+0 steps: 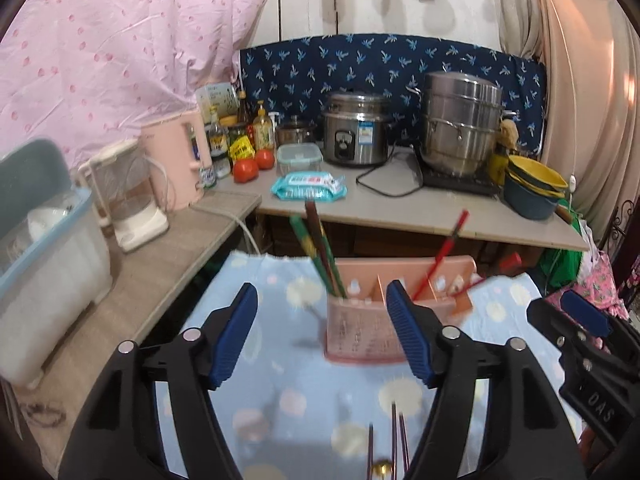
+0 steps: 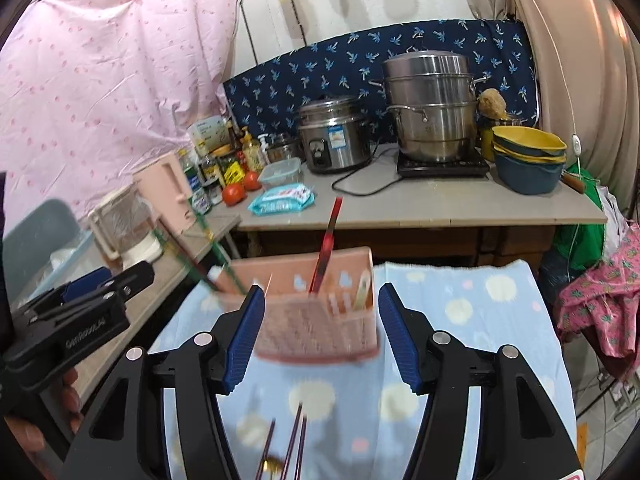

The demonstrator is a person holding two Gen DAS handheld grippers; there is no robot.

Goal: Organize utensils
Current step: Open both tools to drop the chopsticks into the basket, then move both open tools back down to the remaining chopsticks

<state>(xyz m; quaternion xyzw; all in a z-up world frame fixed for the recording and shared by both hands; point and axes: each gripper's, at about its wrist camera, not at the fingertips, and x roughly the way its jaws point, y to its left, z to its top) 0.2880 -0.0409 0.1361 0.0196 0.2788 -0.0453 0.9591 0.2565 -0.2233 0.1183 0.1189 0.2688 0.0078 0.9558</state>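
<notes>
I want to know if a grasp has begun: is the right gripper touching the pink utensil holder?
Apart. The right wrist view shows the right gripper open, with blue cloth visible between its right finger and the pink utensil holder.

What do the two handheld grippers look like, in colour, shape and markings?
Both are black plastic with two angled arms, round silver pivot pins and ribbed blue pads. The left gripper carries pale lettering on its side, seen from the right wrist view. The right gripper shows white letters in the left wrist view. No cables visible.
</notes>
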